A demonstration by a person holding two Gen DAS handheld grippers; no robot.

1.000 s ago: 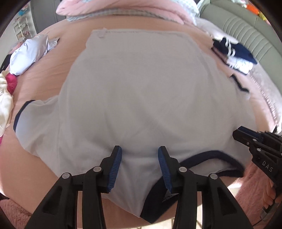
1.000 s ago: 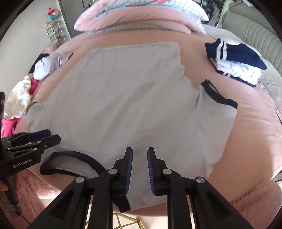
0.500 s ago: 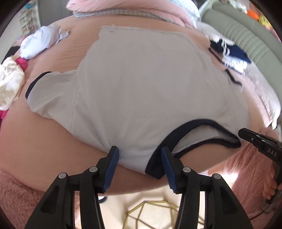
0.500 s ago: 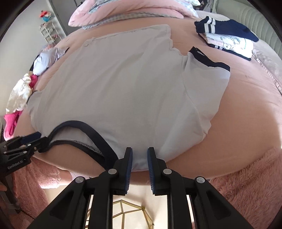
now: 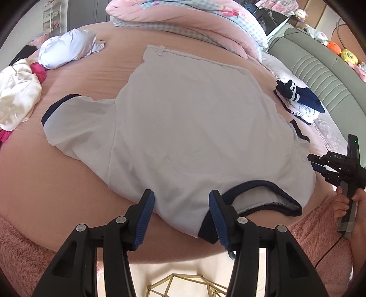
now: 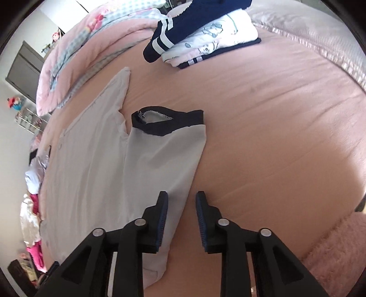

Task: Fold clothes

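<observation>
A white T-shirt (image 5: 194,128) with navy trim lies spread flat on the pink bed (image 5: 45,182), its navy collar (image 5: 263,198) at the near edge. My left gripper (image 5: 181,214) is open just above the shoulder beside the collar, holding nothing. In the left wrist view my right gripper (image 5: 318,163) hovers past the shirt's right side, held by a hand (image 5: 343,205). The right wrist view shows the right gripper (image 6: 182,205) open over the outer edge of the navy-cuffed right sleeve (image 6: 169,146), nothing between its fingers.
A stack of folded clothes (image 6: 201,38) sits beyond the right sleeve. Unfolded garments (image 5: 18,96) and a pale bundle (image 5: 66,49) lie at the left. A pink quilt (image 5: 183,20) lines the far side. A fuzzy pink cover (image 5: 22,246) borders the near edge.
The left gripper has drawn back and up from the collar side. The right gripper has swung right, from the collar area to the right sleeve's edge, and its fingers stand a little wider.
</observation>
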